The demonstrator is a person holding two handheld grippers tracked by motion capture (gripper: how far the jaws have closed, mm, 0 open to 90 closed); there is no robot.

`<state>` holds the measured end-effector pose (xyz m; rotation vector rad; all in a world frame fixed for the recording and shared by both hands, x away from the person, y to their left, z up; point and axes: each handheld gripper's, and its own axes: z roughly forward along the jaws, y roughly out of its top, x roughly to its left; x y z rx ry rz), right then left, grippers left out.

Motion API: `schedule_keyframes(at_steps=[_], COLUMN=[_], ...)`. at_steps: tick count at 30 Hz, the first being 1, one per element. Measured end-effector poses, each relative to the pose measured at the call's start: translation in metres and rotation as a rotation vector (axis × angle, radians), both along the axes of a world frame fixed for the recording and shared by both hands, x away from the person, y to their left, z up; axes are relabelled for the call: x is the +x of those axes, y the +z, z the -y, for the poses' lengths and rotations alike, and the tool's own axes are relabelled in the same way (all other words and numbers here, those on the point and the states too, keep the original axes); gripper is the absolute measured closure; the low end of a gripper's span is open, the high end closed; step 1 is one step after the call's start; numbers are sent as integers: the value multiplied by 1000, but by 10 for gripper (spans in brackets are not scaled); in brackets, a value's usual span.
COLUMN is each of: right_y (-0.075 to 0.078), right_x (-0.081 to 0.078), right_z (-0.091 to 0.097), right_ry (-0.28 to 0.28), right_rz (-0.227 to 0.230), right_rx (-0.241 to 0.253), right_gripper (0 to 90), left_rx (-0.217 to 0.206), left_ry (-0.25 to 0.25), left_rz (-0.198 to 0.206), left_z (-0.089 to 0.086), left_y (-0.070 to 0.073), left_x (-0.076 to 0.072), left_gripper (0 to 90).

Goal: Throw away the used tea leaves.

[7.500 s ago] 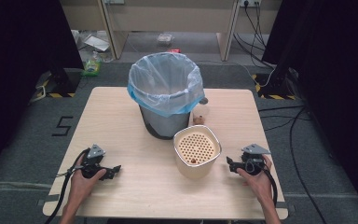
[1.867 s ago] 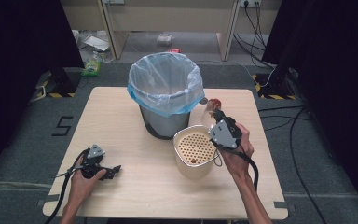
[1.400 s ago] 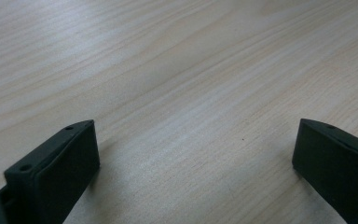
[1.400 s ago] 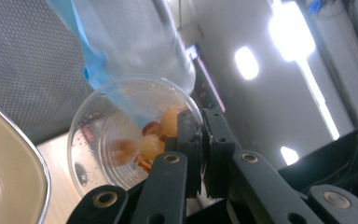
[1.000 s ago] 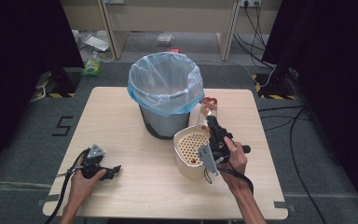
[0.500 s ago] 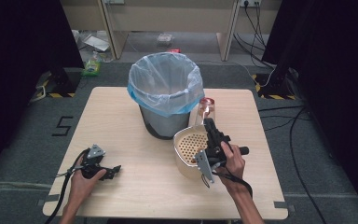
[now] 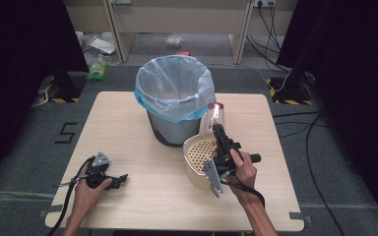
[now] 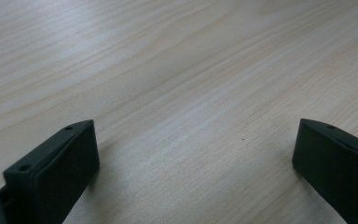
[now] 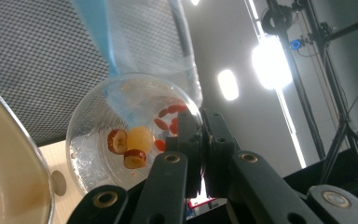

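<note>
Centrally in the right gripper view, the right gripper (image 9: 200,140) pinches a clear plastic cup (image 9: 121,135) by its rim, revealing fruit pieces (image 9: 130,142) inside; lower left in the high view, the left gripper (image 7: 119,179) rests splayed wide, holding nothing.

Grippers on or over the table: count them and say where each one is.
2. The left gripper rests open on the table near its front left; the right gripper is over the strainer basket, shut on a clear cup.
</note>
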<state>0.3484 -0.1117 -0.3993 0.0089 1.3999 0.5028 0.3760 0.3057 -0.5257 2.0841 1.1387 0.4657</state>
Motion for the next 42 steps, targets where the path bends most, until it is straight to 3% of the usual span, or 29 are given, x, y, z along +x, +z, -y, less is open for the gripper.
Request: schedule_keyframes(at_steps=[2, 4, 9, 10, 11, 12, 13, 15, 23, 24, 28, 35, 39, 40, 41, 42], right_y=[3, -2, -1, 0, 0, -3, -7, -7, -8, -6, 1, 12, 19, 19, 22, 24], right_x=[-4, 0, 0, -3, -4, 2, 6, 0, 4, 6, 13, 19, 26, 26, 31, 33], right_z=[-1, -1, -3, -5, -6, -5, -2, -6, -5, -2, 11, 24, 32, 32, 38, 41], right_ry=[15, -1, 3, 22, 27, -2, -10, 6, -13, -11, -8, -15, 2, 2, 11, 10], right_rz=[28, -6, 32, 54, 85, 55, 14, 39, 14, -32, -142, -256, -342, -342, -375, -390], right_rx=[4, -5, -13, -8, -33, -38, 2, -52, -41, 11, 166, 327, 450, 450, 521, 549], right_gripper=[877, 877, 878, 878, 878, 877, 878, 878, 877, 877, 877, 876, 876, 876, 876, 876], left_rx=[0, 0, 1, 1, 0, 0, 1, 1, 0, 0, 0, 0, 0, 0, 0, 0], left_ry=[0, 0, 0, 0, 0, 0, 0, 0, 0, -1, -1, 0, -1, -1, -1, 0], left_rz=[-1, -1, 0, 0, 0, 0, 1, 0, 0, -1, -1, -1, -2, -2, -2, -2], left_z=[0, 0, 0, 0, 0, 0, 0, 0, 0, 0, 0, 0, 0, 0, 0, 0], left_y=[0, 0, 0, 0, 0, 0, 0, 0, 0, 0, 0, 0, 0, 0, 0, 0], left_x=[0, 0, 0, 0, 0, 0, 0, 0, 0, 0, 0, 0, 0, 0, 0, 0], left_gripper=[0, 0, 0, 0, 0, 0, 0, 0, 0, 0, 0, 0, 0, 0, 0, 0])
